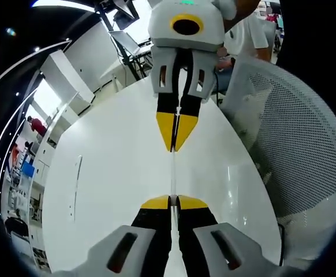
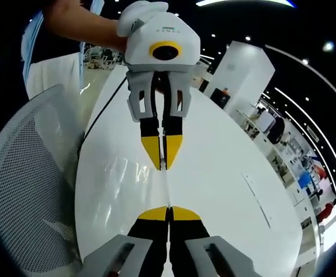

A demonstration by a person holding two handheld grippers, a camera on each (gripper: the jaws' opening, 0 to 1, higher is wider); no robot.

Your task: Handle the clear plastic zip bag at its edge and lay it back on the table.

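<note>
The clear plastic zip bag [image 1: 173, 173] hangs edge-on above the white table [image 1: 110, 173] and shows as a thin pale strip stretched between the two grippers. My left gripper [image 1: 172, 202] is shut on its near end, its yellow tips pressed together. The right gripper [image 1: 174, 144] faces it from above in the view, shut on the far end. In the right gripper view the bag [image 2: 167, 187] runs from my right gripper [image 2: 169, 210] up to the left gripper [image 2: 163, 164], with both pairs of jaws closed on it. A person's hand [image 2: 81, 23] holds the left gripper.
A white mesh chair [image 1: 295, 150] stands at the table's edge beside the grippers, seen again as the chair [image 2: 29, 173]. A black cable [image 2: 101, 115] runs along the table's side. Shelves and other people stand in the background.
</note>
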